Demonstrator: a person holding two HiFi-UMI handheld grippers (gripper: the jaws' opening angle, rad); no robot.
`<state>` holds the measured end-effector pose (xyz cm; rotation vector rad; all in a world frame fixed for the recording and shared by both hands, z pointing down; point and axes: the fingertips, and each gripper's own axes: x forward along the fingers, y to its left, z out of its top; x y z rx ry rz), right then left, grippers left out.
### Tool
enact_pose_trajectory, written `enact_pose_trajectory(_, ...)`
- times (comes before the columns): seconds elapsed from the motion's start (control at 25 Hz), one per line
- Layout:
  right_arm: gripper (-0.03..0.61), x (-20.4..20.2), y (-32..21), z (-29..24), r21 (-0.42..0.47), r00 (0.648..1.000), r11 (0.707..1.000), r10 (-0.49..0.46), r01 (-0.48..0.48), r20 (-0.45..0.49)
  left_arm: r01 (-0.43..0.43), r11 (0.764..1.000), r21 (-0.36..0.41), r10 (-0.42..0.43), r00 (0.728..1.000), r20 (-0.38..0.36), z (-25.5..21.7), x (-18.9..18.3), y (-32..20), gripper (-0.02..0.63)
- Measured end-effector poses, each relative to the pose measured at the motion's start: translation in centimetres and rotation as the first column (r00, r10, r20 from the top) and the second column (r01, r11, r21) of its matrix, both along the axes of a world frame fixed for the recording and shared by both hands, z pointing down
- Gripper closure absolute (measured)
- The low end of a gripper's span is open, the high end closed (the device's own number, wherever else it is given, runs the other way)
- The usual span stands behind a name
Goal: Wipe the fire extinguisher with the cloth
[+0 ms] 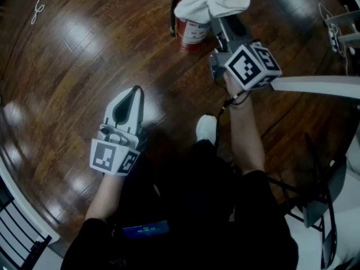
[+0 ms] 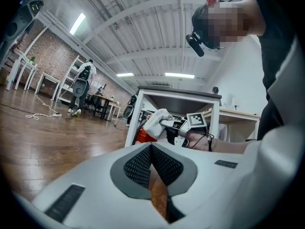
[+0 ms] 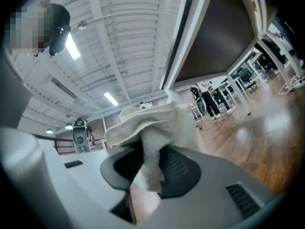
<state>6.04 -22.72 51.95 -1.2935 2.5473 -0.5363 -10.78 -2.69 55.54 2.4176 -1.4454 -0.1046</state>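
Right gripper pinched a fold of the white cloth between its jaws. The rest bunched out past the tips over the top of the red fire extinguisher, which stood on the wood floor just beyond them. Left gripper had its jaws pressed together on nothing, well back from the extinguisher. Judged step: wiping barely begun, at the top only; the next move calls for dragging the cloth down the cylinder wall under a firm pinch.

No readable text, extinguisher label (too blurred)
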Motion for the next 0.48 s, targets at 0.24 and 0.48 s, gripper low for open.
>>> enact_pose_trajectory(0.24, 0.463, -2.3, 0.6, 4.3, -0.043, 0.992, 0.998, -0.041, 0.036, -0.122, 0.002, 1.0, -0.002, -0.002, 1.0, -0.002, 0.1, -0.2, -0.1, 0.612)
enact_pose_trajectory(0.48, 0.463, -3.1, 1.6, 11.5, -0.154, 0.973, 0.986, -0.089, 0.057, -0.211, 0.002, 1.0, -0.008, -0.002, 1.0, -0.007, 0.5, -0.4, -0.3, 0.612)
